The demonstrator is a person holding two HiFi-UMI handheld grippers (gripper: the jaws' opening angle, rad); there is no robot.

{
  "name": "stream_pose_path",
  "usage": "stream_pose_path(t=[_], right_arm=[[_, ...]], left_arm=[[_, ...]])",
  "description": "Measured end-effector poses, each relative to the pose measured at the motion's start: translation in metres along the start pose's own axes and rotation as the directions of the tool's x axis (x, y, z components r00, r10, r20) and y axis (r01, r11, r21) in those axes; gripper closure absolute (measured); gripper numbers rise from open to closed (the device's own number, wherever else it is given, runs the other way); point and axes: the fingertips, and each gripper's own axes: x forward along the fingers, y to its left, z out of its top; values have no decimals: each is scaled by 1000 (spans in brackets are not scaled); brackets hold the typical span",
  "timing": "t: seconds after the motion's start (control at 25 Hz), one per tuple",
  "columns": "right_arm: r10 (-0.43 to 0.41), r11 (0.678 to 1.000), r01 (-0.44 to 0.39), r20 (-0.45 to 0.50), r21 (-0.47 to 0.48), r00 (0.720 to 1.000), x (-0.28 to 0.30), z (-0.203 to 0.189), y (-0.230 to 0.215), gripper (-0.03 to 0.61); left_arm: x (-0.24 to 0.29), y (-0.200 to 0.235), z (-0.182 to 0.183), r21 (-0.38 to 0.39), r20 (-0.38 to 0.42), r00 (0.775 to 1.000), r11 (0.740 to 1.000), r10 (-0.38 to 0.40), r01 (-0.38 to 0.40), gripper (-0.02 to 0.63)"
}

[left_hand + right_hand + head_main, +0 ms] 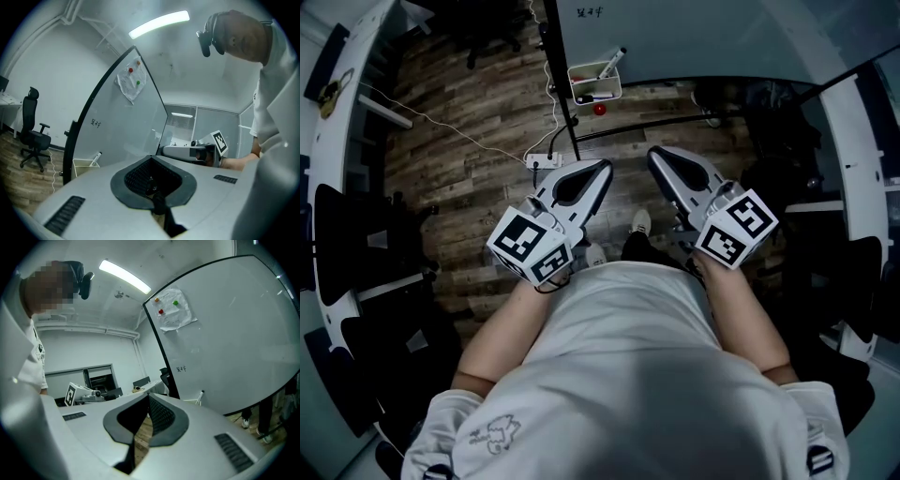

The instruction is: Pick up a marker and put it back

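A white tray (594, 80) hangs at the foot of the whiteboard (694, 33) and holds markers; one white marker (613, 62) with a dark cap sticks up out of it. Both grippers are held in front of the person's body, well short of the tray, pointing toward it. The left gripper (598, 169) is shut with nothing in it, and so is the right gripper (654, 154). In the left gripper view the marker (96, 157) stands in the tray (83, 165) far beyond the shut gripper (151, 158). The right gripper view shows the marker (200, 397) past its shut gripper (146, 396).
The whiteboard stand's black frame (562, 103) rises from the wood floor, with a power strip (542, 160) and cable beside it. A small red object (599, 109) sits under the tray. Black office chairs (366, 234) stand at the left; one chair (32, 136) is far off.
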Motion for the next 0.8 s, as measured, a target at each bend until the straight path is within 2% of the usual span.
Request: stream_pose_path(t=[0.16, 0.44, 0.64, 0.8], right_arm=[[-8, 1000, 8, -4, 2, 1000, -15, -3, 10, 566], [52, 999, -52, 12, -3, 999, -46, 3, 21, 566], [106, 994, -106, 8, -7, 994, -87, -2, 33, 566], [136, 991, -136, 9, -1, 991, -122, -10, 40, 566]], left_arm=[[-4, -13, -8, -13, -12, 1000, 1000, -3, 3, 609], [-7, -46, -7, 4, 25, 999, 999, 41, -41, 609], [-6, -84, -25, -10, 40, 994, 995, 102, -101, 609], [-1, -126, -45, -3, 35, 992, 993, 121, -121, 609]])
